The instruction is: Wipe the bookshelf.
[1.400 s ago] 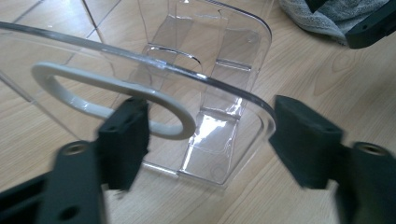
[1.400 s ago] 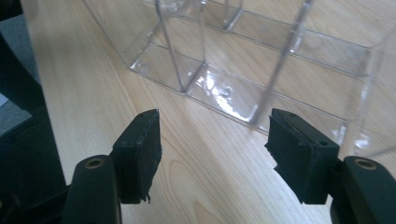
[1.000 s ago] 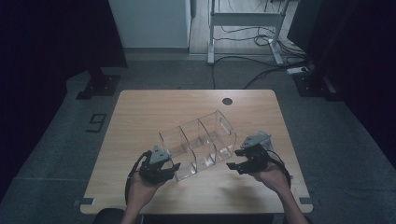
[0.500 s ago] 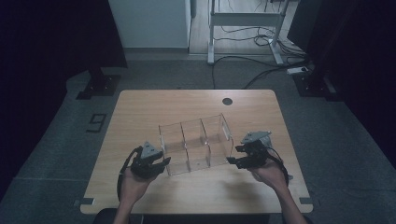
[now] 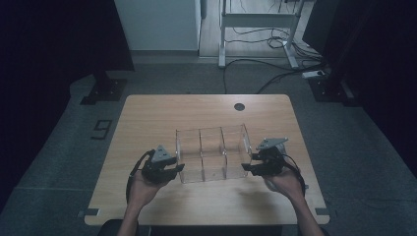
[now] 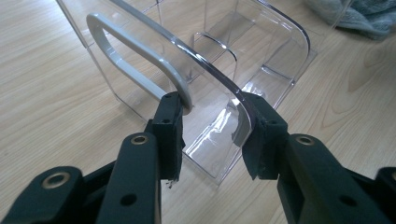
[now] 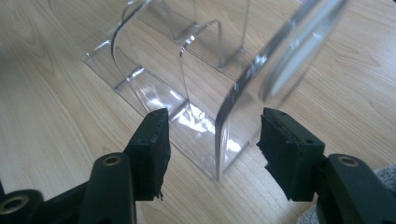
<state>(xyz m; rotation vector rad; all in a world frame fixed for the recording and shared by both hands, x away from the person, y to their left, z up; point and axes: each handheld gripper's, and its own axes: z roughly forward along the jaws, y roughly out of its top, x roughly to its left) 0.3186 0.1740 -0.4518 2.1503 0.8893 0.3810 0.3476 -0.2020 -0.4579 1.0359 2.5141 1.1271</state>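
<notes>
From the high view, the person's two forearms come in at 6 o'clock of the tabletop (image 5: 147, 113). The left tool (image 5: 173, 168) sits at about 8 o'clock from the middle of the tabletop, the right tool (image 5: 247, 168) at about 4 o'clock, and between them stands a clear plastic organizer (image 5: 212, 152) with three compartments, upright on the wood near the centre.

In the left gripper view the left tool (image 6: 210, 126) is clamped on the organizer's (image 6: 219, 93) end: one jaw presses on the grey handle (image 6: 140, 65) fixed outside the end wall, the other on the inner side of that wall. Its jaws have been closing in the last second.

In the right gripper view the right tool (image 7: 212, 135) straddles the opposite end wall of the organizer (image 7: 201, 84), with one jaw inside the bin and one outside. Its jaws have just been closing, yet gaps remain on both sides of the wall, so they stand apart and do not press on it.

Farther off, at 12 o'clock on the tabletop, a round cable hole (image 5: 239, 106) sits near the far edge. Beyond it, on the floor, are a white desk frame (image 5: 255, 29) and loose cables (image 5: 265, 73).
</notes>
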